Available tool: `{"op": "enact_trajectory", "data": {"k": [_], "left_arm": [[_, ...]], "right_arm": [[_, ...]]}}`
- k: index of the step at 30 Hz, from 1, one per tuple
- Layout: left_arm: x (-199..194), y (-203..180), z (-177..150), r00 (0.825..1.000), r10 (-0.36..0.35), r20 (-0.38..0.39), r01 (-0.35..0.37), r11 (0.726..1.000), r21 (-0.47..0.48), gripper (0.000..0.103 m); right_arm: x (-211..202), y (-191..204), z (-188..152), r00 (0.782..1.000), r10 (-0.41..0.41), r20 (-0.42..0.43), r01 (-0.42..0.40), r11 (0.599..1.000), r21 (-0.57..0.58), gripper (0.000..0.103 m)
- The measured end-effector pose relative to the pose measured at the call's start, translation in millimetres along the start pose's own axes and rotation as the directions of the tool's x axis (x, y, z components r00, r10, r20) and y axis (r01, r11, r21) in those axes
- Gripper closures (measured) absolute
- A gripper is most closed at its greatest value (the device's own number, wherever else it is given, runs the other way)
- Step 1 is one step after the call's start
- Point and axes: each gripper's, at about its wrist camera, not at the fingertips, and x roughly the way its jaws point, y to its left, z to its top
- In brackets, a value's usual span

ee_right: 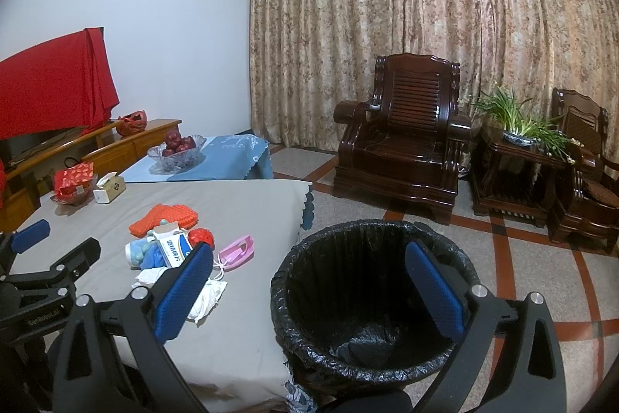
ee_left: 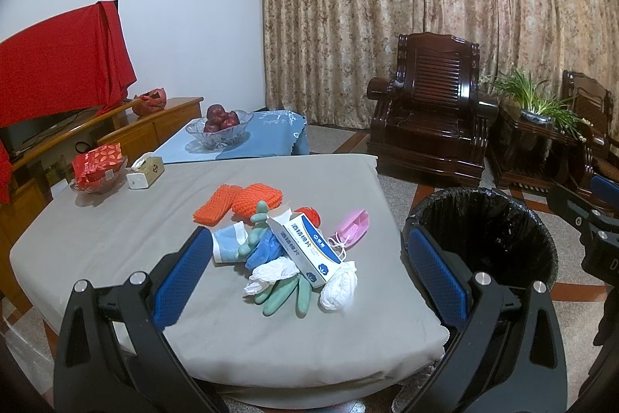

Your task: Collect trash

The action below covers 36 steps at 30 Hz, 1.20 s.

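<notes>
A pile of trash lies on the grey-covered table [ee_left: 116, 239]: orange foam nets [ee_left: 236, 202], a white and blue carton [ee_left: 305, 248], a pink mask [ee_left: 354, 225], green gloves [ee_left: 286, 293], a blue glove [ee_left: 263, 250], white crumpled wads [ee_left: 338, 289] and a red ball [ee_left: 309, 213]. My left gripper [ee_left: 309, 273] is open and empty, held above the pile. My right gripper [ee_right: 309, 285] is open and empty over the rim of the black-lined trash bin [ee_right: 371, 297], which stands on the floor right of the table. The pile also shows in the right wrist view [ee_right: 174, 246].
A tissue box [ee_left: 145, 173] and a glass dish with a red packet [ee_left: 96, 171] sit at the table's far left. A bowl of apples [ee_left: 218, 126] stands on a blue-covered table behind. Dark wooden armchairs [ee_left: 429, 107] and a plant stand [ee_left: 534, 126] line the curtain.
</notes>
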Motion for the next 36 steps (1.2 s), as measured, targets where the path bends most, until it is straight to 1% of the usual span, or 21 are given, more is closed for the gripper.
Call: {"op": "enact_trajectory", "data": {"k": [36], "left_arm": [[0.1, 0.1, 0.0, 1.0, -0.001, -0.002, 0.001, 1.0, -0.001, 0.005]], "right_arm": [[6.9, 2.3, -1.0, 1.0, 0.002, -0.008, -0.002, 1.0, 0.001, 0.006]]}}
